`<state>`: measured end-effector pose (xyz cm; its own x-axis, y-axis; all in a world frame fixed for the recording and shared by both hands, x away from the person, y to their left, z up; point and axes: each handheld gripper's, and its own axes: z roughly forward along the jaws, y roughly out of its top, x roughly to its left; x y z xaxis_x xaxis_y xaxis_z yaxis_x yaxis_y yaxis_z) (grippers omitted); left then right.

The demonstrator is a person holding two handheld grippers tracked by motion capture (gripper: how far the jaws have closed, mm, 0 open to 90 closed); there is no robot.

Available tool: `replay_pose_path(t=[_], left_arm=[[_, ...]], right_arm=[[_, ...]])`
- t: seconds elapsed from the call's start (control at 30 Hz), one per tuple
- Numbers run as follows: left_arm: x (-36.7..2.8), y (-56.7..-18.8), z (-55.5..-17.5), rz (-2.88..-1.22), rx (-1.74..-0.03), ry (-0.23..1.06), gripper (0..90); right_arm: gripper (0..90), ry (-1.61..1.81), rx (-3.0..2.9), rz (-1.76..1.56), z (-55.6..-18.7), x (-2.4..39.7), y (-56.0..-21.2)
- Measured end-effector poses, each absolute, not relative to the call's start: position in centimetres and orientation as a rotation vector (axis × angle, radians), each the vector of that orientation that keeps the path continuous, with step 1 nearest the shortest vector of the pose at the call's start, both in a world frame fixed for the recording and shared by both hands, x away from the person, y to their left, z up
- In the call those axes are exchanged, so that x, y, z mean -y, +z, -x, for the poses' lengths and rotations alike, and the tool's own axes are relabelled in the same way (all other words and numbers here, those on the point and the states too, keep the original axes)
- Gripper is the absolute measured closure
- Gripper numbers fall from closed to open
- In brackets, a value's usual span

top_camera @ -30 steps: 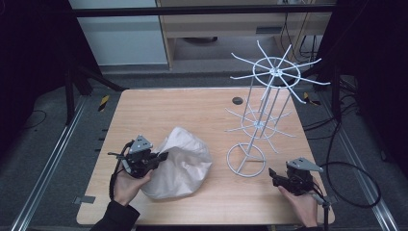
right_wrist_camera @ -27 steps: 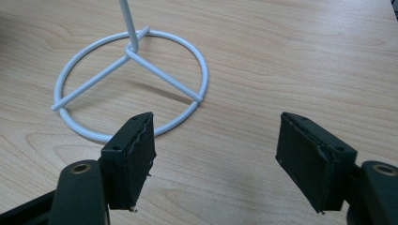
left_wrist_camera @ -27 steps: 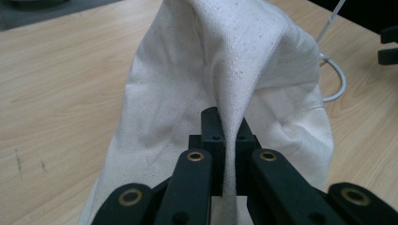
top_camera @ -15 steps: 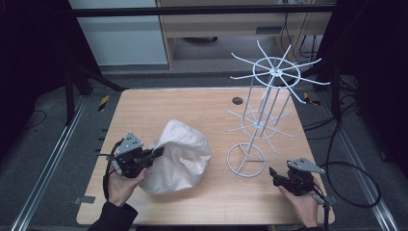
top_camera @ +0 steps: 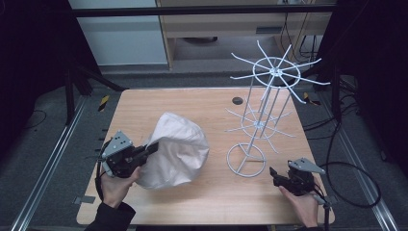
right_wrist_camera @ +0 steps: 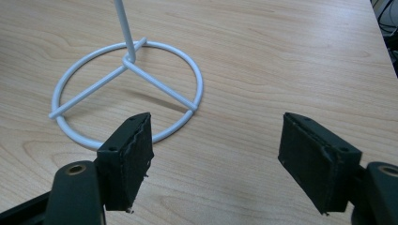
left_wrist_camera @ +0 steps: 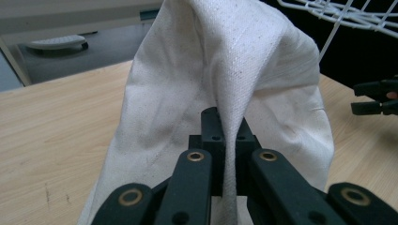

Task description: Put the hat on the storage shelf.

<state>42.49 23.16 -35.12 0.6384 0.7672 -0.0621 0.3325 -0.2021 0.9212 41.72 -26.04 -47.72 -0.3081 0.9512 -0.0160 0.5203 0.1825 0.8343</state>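
Cloth bag [top_camera: 175, 154] is sitting at the near left of the wooden table [top_camera: 211, 103], lifted into a loose hump by the left gripper [top_camera: 144, 153], whose jaws are pinching tight on a narrow fold of its fabric; the left gripper view is showing that fold running up between the closed jaws while the rest of the bag [left_wrist_camera: 225, 89] is draping down to the tabletop. At the near right, the right gripper [top_camera: 275, 174] is hovering low with its jaws spread wide and nothing between them, just short of the ring base [right_wrist_camera: 126, 89] of the white wire rack [top_camera: 262, 115]. Farther back, the rack's hooked arms are standing bare, with nothing hanging from them. Judging from this, the work is looking barely started: the bag is gripped and partly raised, but carrying it to the rack and hanging it on a hook are both remaining.
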Motion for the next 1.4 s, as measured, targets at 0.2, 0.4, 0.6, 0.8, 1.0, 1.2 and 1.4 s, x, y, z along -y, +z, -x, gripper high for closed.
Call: replay_pose_path(t=[0.2, 0.4, 0.6, 0.8, 1.0, 1.2, 1.4], left_arm=[[-23.5, -34.3, -41.7, -1.739, -0.865, 0.544, 88.4], [-23.8, -33.7, -41.1, -1.693, -0.853, 0.557, 88.4], [-24.1, -33.3, -40.7, -1.637, -0.846, 0.565, 88.4], [-24.0, -33.0, -40.4, -1.595, -0.836, 0.567, 88.4], [-23.9, -32.2, -40.0, -1.572, -0.810, 0.581, 88.4], [-23.8, -31.4, -39.9, -1.543, -0.791, 0.588, 88.4], [-23.9, -30.2, -40.0, -1.496, -0.776, 0.597, 88.4]], right_arm=[[25.9, 1.013, -1.906, -1.381, -41.7, 26.0, -47.6], [25.7, 1.003, -1.909, -1.375, -41.7, 26.0, -47.7], [25.7, 1.002, -1.909, -1.377, -41.7, 26.0, -47.8], [25.6, 1.006, -1.906, -1.385, -41.7, 26.0, -47.8], [25.2, 1.001, -1.904, -1.384, -41.7, 25.9, -47.8], [25.1, 0.996, -1.902, -1.378, -41.6, 25.9, -47.8], [25.0, 0.995, -1.900, -1.381, -41.6, 25.9, -47.8]])
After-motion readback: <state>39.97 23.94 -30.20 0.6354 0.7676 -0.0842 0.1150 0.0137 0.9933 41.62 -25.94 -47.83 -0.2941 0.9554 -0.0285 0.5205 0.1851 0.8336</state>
